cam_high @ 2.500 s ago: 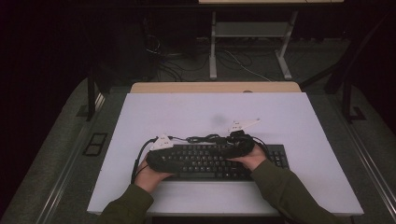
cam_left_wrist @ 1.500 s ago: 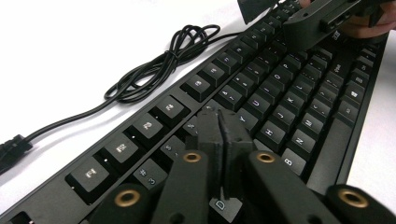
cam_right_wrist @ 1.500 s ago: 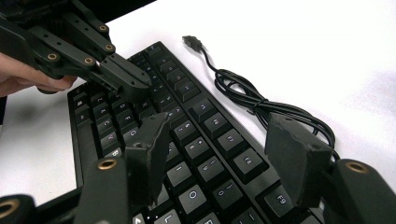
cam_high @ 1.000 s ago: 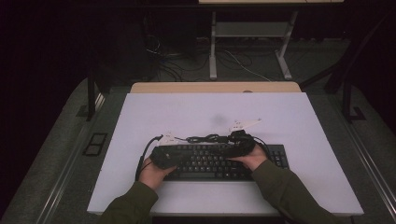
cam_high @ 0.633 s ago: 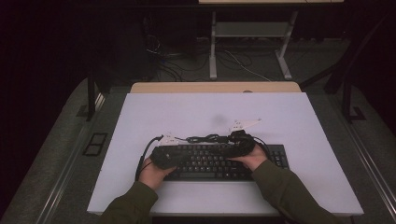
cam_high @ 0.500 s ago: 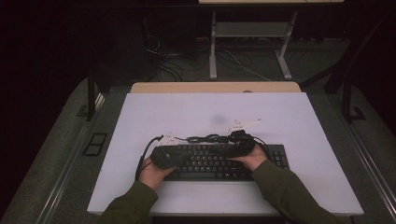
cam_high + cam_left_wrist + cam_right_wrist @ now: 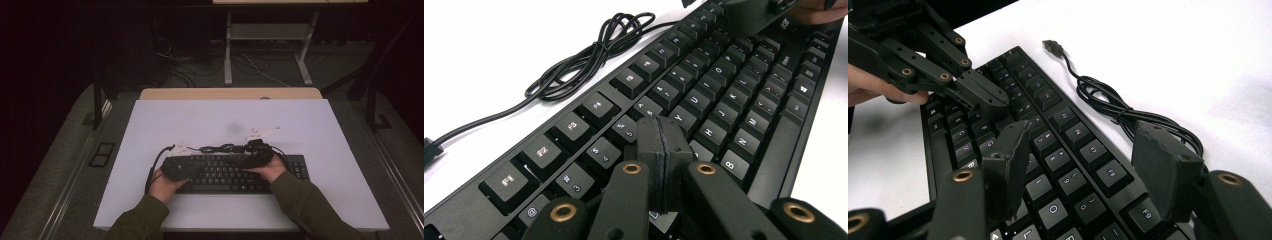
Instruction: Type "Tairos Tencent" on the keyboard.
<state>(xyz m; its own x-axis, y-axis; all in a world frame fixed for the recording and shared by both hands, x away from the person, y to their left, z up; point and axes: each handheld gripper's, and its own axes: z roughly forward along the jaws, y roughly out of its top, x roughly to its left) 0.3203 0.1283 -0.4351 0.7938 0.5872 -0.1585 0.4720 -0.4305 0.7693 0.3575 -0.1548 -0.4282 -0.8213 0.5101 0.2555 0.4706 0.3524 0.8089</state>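
We see a black keyboard [image 7: 235, 172] lying flat near the front edge of the white table [image 7: 310, 125], roughly in the middle from left to right. Its black cable [image 7: 220, 148] is coiled in a loose bundle on the table just behind it, with the plug [image 7: 1050, 46] lying free on the white surface. Our left gripper [image 7: 663, 150] hovers over the left part of the keys, near the number and top letter rows, its two jaws pressed together with nothing between them. Our right gripper [image 7: 1088, 170] is over the right part of the keyboard, jaws spread apart above the keys and clasping nothing. Both hands rest at the keyboard's near side, sleeves reaching in from the near edge.
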